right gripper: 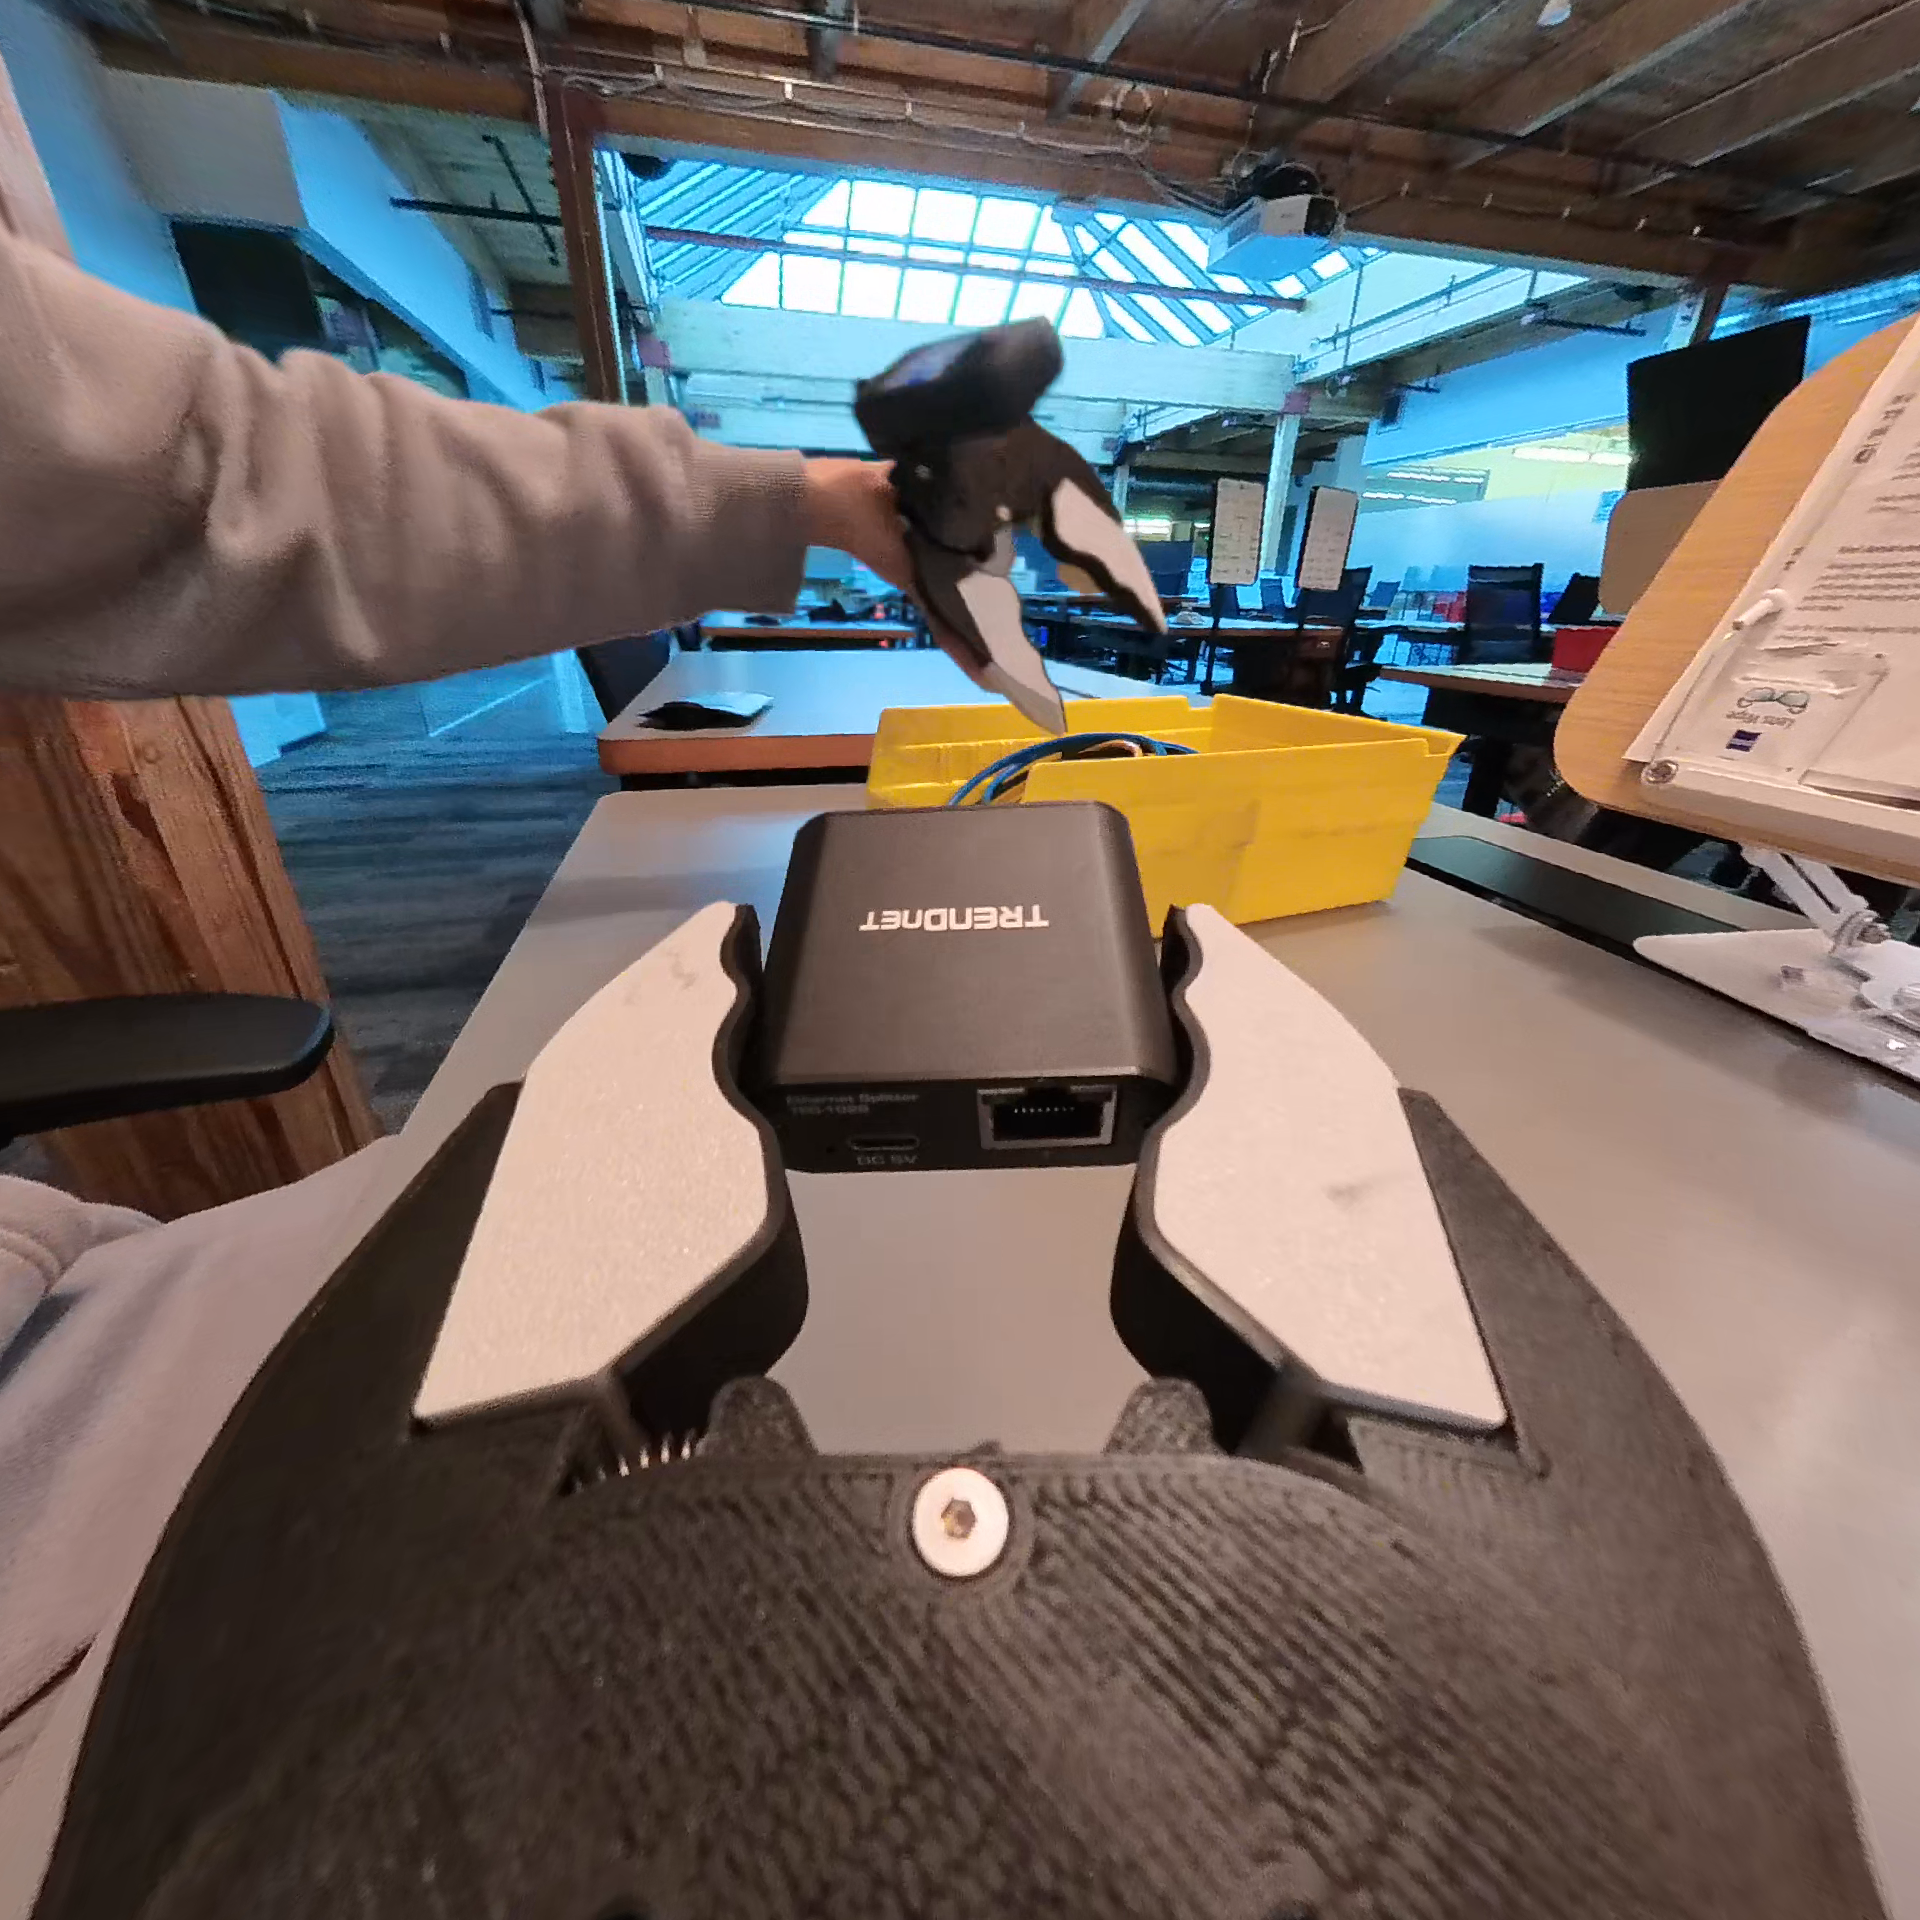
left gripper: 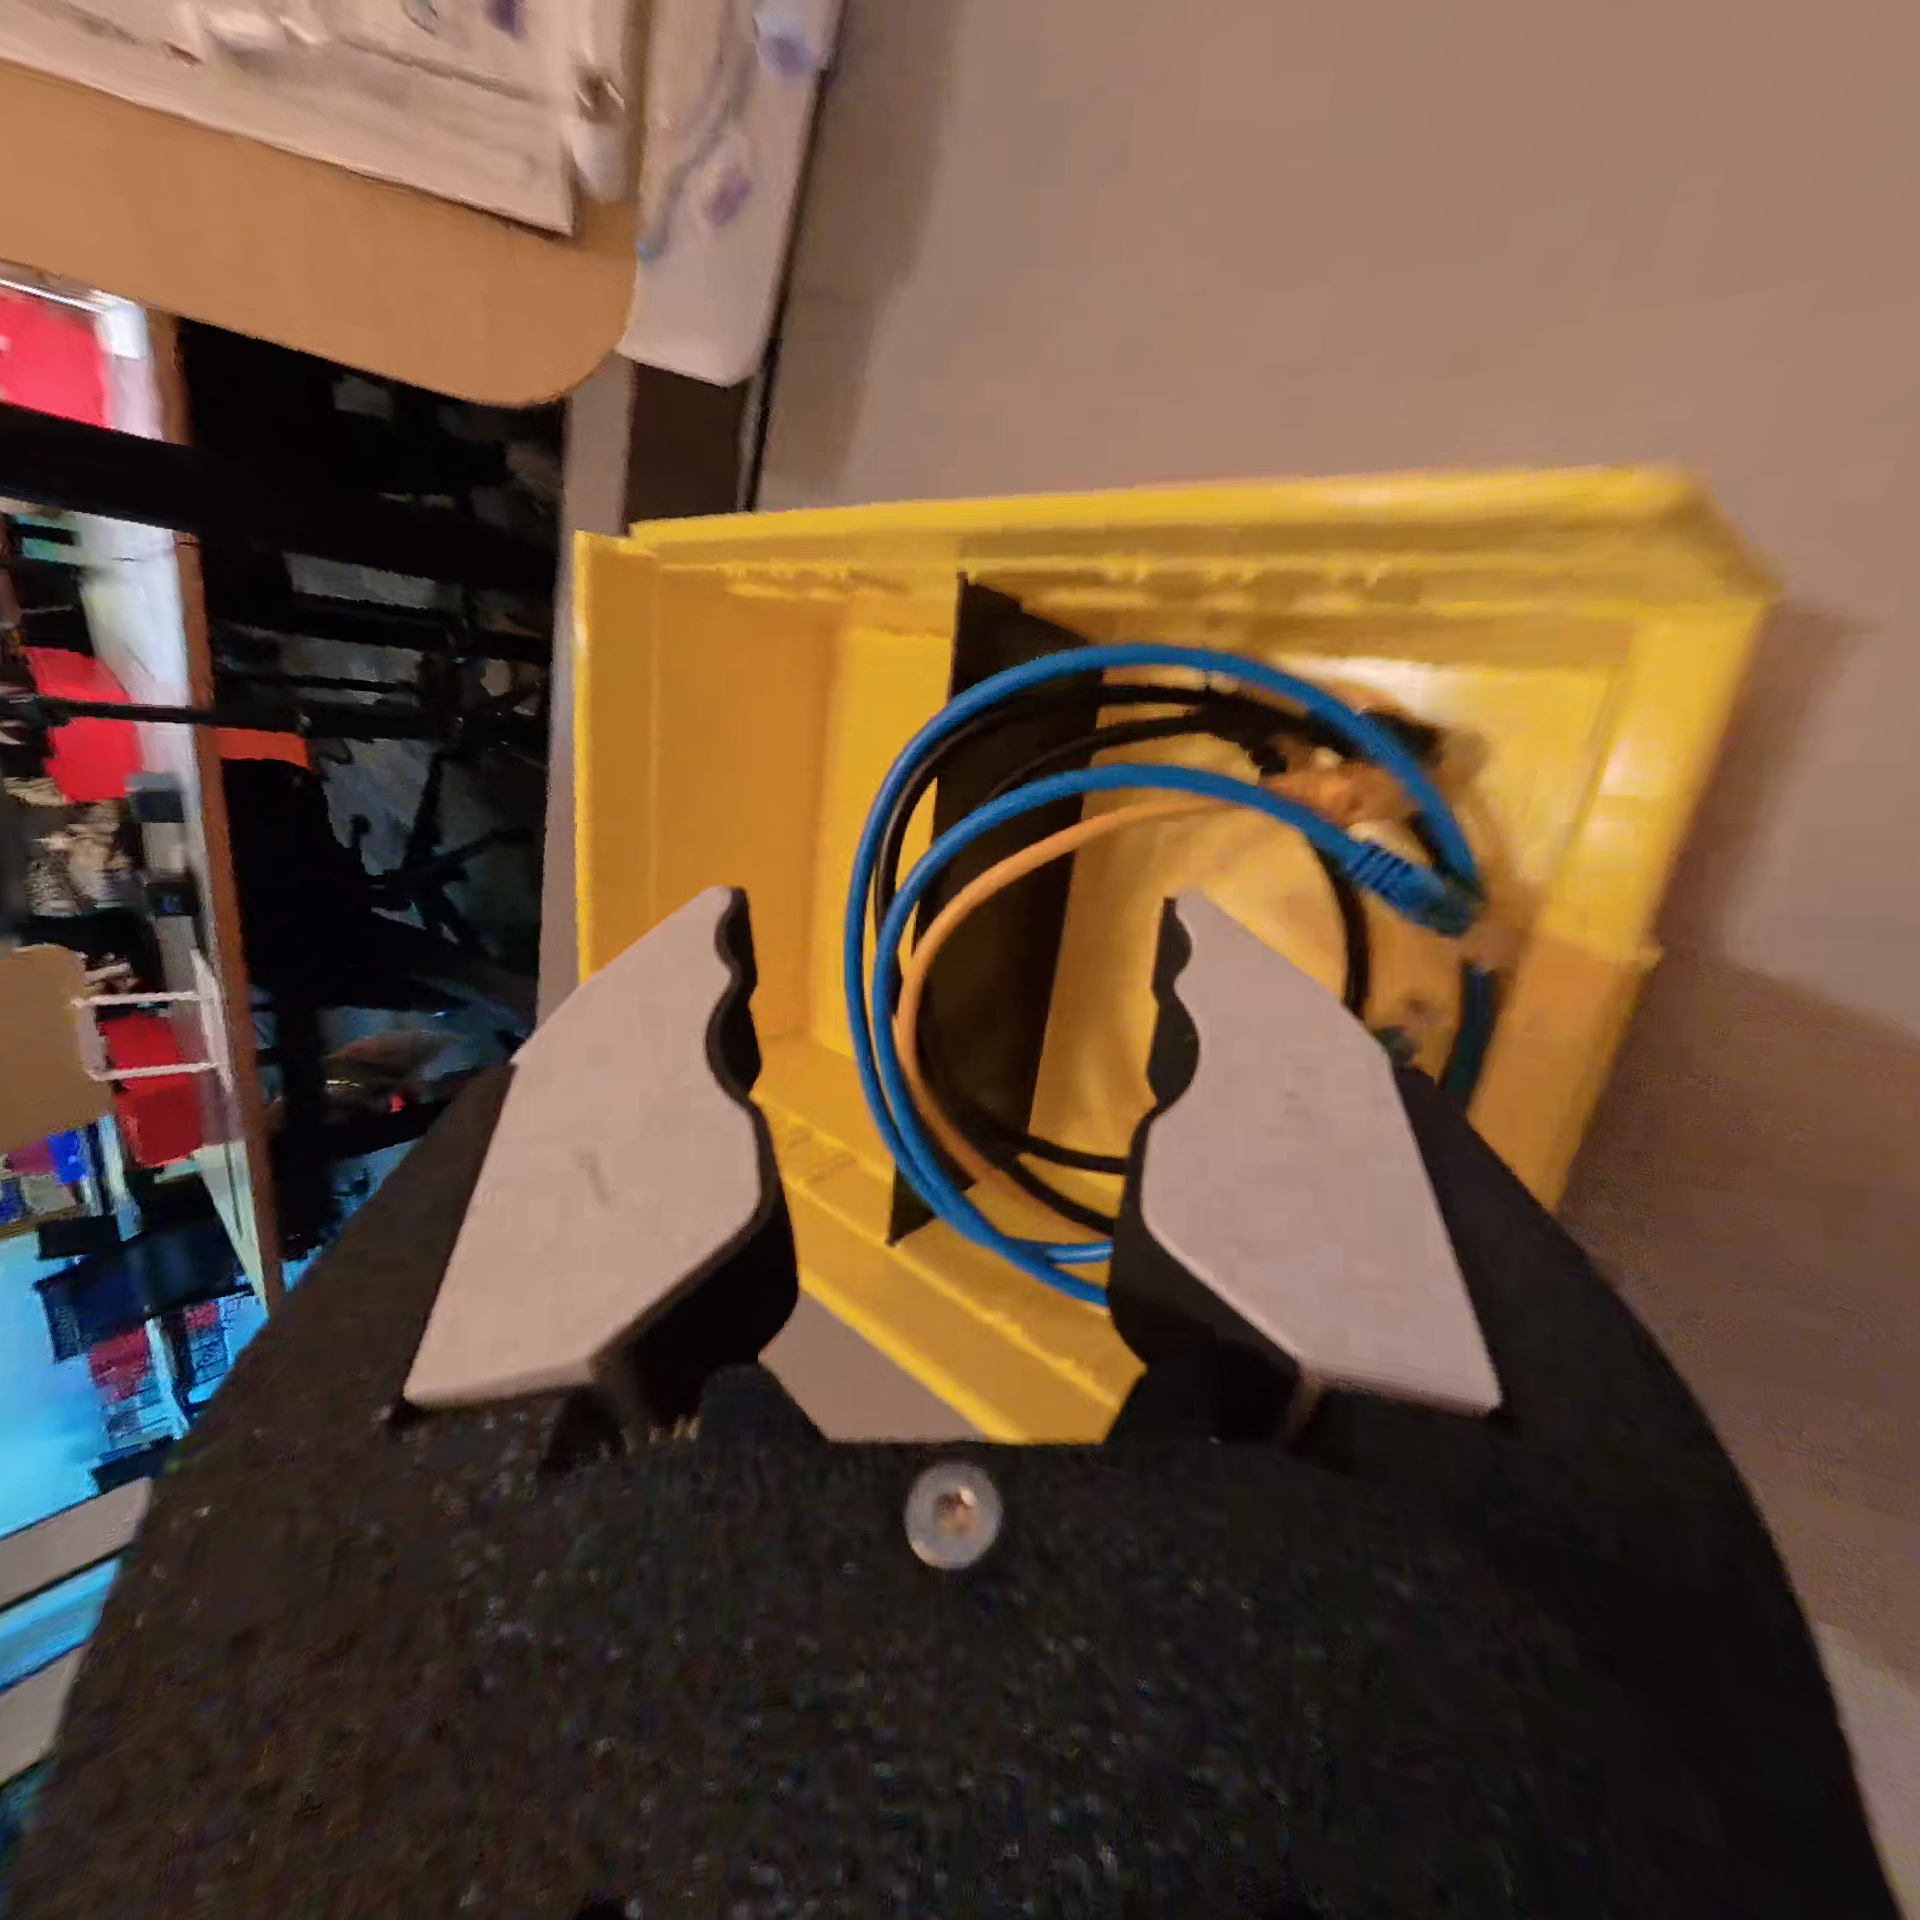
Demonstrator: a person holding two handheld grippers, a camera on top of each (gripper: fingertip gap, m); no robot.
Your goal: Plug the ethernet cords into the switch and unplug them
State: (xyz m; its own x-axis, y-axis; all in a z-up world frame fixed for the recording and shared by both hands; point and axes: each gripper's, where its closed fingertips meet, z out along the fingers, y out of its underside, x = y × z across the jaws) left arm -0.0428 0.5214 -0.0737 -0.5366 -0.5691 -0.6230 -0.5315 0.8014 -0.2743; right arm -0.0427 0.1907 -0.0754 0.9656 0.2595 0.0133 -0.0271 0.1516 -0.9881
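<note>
A black switch (right gripper: 956,987) lies on the grey table (right gripper: 1507,1195), one empty port (right gripper: 1044,1117) facing me. My right gripper (right gripper: 958,920) is shut on the switch, one finger against each side. Behind it stands a yellow bin (right gripper: 1299,831) with cords (right gripper: 997,774) showing over its rim. My left gripper (right gripper: 1101,673), held by a person's hand, hangs open just above the bin. In the left wrist view the left gripper (left gripper: 956,914) is open and empty over the bin (left gripper: 707,779). Coiled blue cords with a blue plug (left gripper: 1397,883), an orange cord (left gripper: 997,868) and black cords lie inside.
A black divider (left gripper: 997,644) stands in the bin. A tilted wooden document stand (right gripper: 1766,623) on a white base is at the right. A wooden pillar (right gripper: 156,883) and a black chair armrest (right gripper: 156,1039) are at the left. The person's grey sleeve (right gripper: 364,551) crosses the upper left. Across from one pair of fingers to the other is roughly 35 cm.
</note>
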